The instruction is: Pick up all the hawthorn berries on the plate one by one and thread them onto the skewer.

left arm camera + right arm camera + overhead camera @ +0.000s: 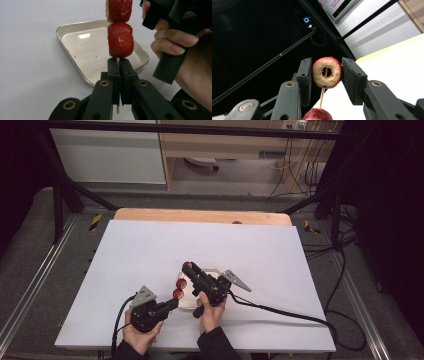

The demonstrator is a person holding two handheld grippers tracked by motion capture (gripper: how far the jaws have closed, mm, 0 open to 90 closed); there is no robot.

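The table (150, 250), covered in white, carries a shallow metal tray (75, 27) that lies just beyond the left hand-held gripper (119, 62) and beneath the work. That left hand-held gripper has its jaws pressed together on the lower end of a thin wooden skewer (117, 110), holding it upright with two hawthorn-like red fruit pieces (120, 40) stacked just above its jaw tips. The right hand-held gripper (327, 72) pinches a third, cored red fruit ring (327, 72) between its pads, above and ahead of the left one, and the skewer tip (325, 73) shows inside the ring's hole.

The step in hand appears to be threading this ring down the stick. To do it well, the left grip should probably keep the skewer steady and straight while the right one slides the ring along the stick's line, hole centred on the tip, so the point does not scrape the flesh or bend. The squeeze on the ring should remain light enough not to crush it, and the work is best kept over the tray.
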